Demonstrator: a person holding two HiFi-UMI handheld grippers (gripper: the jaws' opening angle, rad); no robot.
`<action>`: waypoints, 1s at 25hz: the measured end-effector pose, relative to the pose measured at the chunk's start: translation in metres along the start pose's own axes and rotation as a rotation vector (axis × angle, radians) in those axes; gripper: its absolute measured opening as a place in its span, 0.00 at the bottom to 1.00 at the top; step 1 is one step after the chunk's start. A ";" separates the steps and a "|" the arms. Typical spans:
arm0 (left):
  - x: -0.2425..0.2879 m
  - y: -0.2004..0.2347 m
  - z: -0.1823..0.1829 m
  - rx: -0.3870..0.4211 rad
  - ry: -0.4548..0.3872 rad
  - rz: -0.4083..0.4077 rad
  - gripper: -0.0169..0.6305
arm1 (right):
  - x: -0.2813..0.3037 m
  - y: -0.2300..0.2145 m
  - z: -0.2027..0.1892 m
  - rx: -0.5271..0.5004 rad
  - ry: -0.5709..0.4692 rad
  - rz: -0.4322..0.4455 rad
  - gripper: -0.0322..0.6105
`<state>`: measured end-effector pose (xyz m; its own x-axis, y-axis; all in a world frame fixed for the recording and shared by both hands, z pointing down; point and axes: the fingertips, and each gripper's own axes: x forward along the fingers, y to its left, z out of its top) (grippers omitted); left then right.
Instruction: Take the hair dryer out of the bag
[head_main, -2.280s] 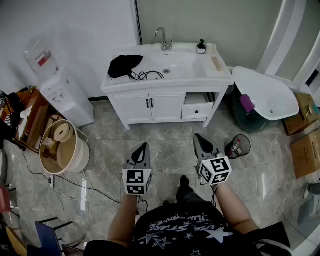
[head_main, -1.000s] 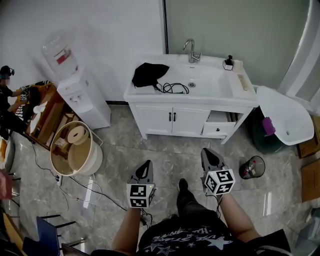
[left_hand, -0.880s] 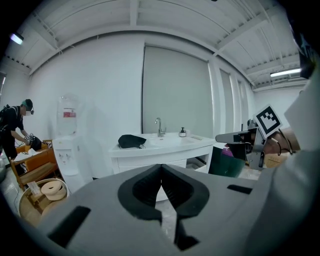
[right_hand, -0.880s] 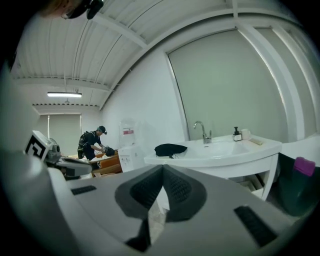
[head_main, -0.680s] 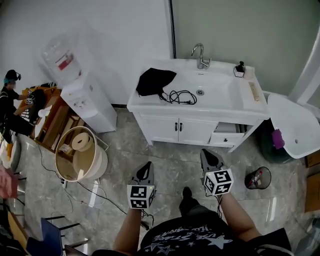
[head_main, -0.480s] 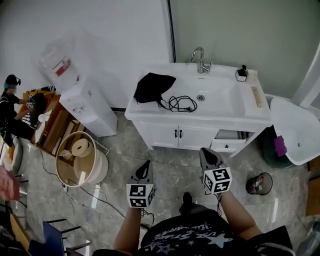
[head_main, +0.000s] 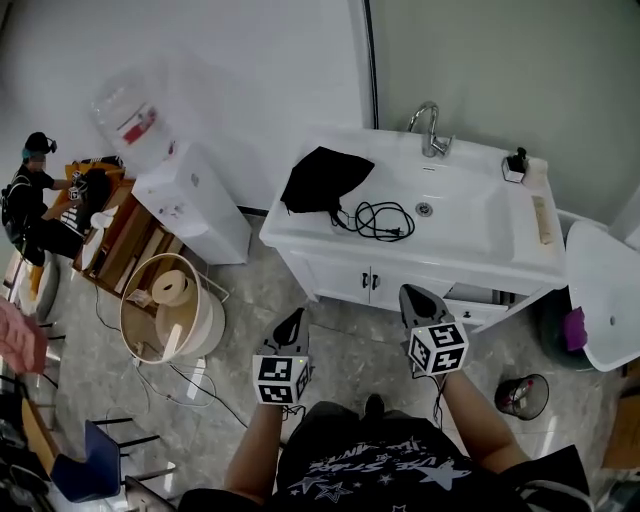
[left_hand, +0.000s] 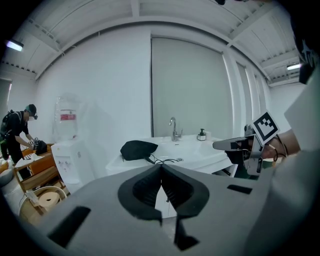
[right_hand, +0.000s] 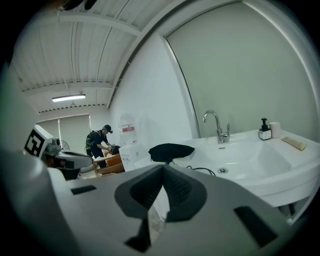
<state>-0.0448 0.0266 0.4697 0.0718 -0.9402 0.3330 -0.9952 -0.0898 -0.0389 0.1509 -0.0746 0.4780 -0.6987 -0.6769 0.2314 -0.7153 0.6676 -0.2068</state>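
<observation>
Sagging black bag (head_main: 325, 178) on glossy basin (head_main: 470, 222); left gripper (head_main: 295, 316), right gripper (head_main: 411, 293) jaws closed, empty.

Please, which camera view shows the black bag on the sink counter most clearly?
The head view: it looks down on the whole black bag and shows its outline, with the cord lying beside it. Both gripper views show the bag only side-on, as a low dark shape, smaller in the left gripper view.

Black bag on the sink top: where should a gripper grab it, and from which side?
Probably pinch the bag at its humped top, coming from the front of the counter. It lies slumped at the left end, and the cord trails out its right side, so the opening is likely there.
</observation>
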 end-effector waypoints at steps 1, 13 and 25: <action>0.001 0.004 0.000 -0.001 0.004 0.006 0.04 | 0.005 0.002 0.001 0.001 0.003 0.015 0.07; 0.045 0.062 0.006 -0.030 -0.023 0.022 0.04 | 0.072 0.017 -0.005 0.013 0.065 0.104 0.46; 0.158 0.165 0.018 -0.001 0.040 -0.032 0.04 | 0.197 0.001 0.020 0.030 0.102 0.037 0.49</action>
<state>-0.1961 -0.1423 0.4985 0.1008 -0.9231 0.3712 -0.9925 -0.1192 -0.0270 0.0123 -0.2130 0.5047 -0.7204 -0.6162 0.3183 -0.6904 0.6808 -0.2446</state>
